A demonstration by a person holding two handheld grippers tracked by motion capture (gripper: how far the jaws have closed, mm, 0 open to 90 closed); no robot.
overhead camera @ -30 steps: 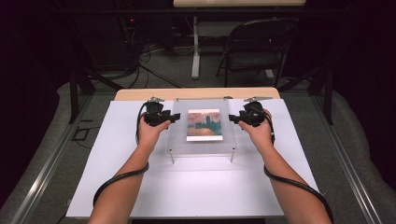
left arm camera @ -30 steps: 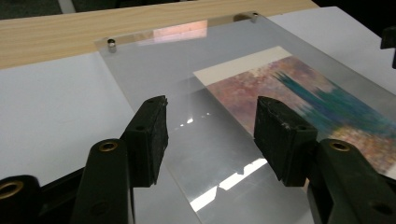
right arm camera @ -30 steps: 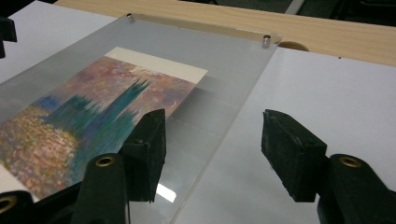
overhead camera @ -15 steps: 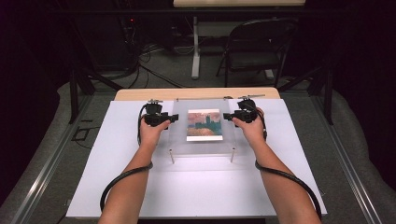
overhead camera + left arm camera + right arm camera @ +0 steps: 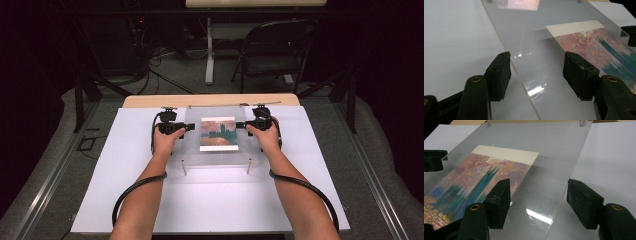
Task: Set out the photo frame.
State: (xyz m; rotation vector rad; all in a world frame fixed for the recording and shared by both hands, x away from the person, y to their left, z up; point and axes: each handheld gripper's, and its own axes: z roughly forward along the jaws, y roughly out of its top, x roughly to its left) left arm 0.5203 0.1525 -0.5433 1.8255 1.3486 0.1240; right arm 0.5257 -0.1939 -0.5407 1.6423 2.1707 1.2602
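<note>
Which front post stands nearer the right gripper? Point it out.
The front-right post, under the sheet's near-right corner; the front-left post stands across the sheet, by the left forearm.

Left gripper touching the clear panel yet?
Apart. In the left gripper view, the left gripper straddles the clear panel edge, with a gap beside each pad; its jaws have just been opening.

A clear rectangular acrylic sheet (image 5: pixel 216 150) lies flat and raised on short metal standoff posts (image 5: pixel 184 167) over the white counter (image 5: pixel 210 200), covering a pink-and-teal painted print (image 5: pixel 219 133) near its middle.
</note>
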